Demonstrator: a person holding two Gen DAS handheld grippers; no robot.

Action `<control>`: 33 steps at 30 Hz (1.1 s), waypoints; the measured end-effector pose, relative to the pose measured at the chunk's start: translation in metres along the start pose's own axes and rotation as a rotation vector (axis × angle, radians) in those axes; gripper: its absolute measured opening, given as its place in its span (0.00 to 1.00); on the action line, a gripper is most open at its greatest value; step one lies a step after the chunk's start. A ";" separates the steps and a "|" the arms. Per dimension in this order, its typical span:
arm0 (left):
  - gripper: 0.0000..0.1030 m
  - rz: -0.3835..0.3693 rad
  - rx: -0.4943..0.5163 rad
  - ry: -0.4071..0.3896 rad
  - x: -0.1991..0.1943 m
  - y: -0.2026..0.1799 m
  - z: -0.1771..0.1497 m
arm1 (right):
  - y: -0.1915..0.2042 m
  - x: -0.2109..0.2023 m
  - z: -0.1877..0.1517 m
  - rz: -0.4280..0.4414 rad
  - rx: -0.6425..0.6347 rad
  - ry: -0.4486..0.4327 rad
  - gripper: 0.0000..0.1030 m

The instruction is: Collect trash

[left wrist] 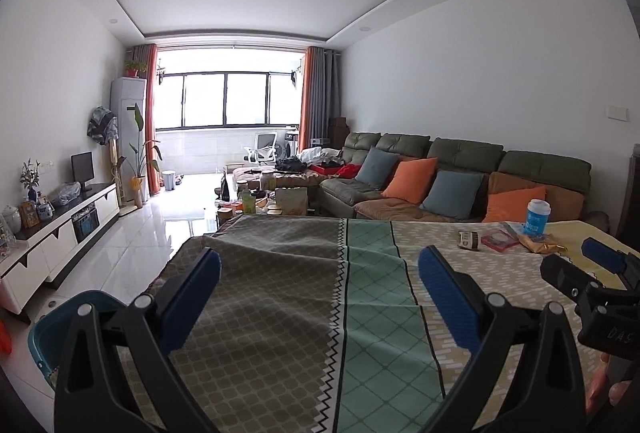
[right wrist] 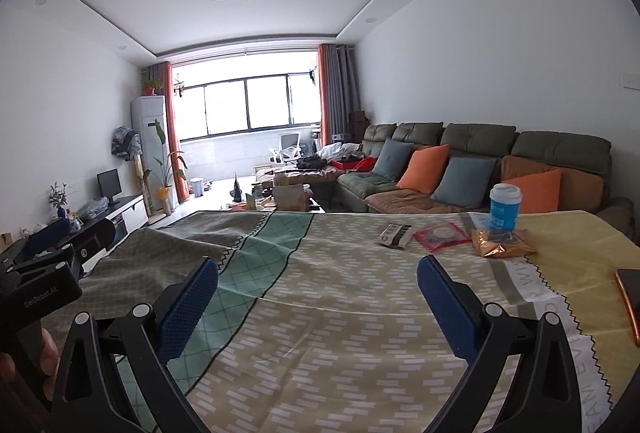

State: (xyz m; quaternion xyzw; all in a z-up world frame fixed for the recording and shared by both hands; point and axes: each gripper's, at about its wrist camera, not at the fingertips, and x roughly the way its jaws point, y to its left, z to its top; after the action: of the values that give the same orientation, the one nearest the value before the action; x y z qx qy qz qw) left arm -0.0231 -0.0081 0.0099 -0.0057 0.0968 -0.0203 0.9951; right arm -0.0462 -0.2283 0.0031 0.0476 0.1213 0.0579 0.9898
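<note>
Room left: TV cabinet (left wrist: 60, 233) along the wall.
Tabletop (right wrist: 320, 313): patterned cloth.
Left gripper (left wrist: 320, 273): jaws spread, empty.
Right gripper (right wrist: 318, 287): jaws spread, empty.
Trash: dark packet (right wrist: 395, 235), red wrapper (right wrist: 440, 235), gold bag (right wrist: 502, 245), far right, by blue cup (right wrist: 505, 207).
Room right: sofa (right wrist: 480, 149).

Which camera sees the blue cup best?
The right wrist view: the blue cup looks bigger and closer there, with its white lid clear. The left wrist view shows the same cup smaller, far off to the right.
</note>
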 end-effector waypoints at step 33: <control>0.97 0.007 0.016 0.004 -0.002 0.000 0.001 | -0.003 -0.002 0.001 -0.001 0.000 0.004 0.96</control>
State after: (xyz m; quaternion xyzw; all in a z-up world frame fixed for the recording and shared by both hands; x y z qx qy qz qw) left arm -0.0252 -0.0082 0.0117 0.0027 0.0988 -0.0178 0.9949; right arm -0.0472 -0.2312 0.0045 0.0472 0.1232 0.0574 0.9896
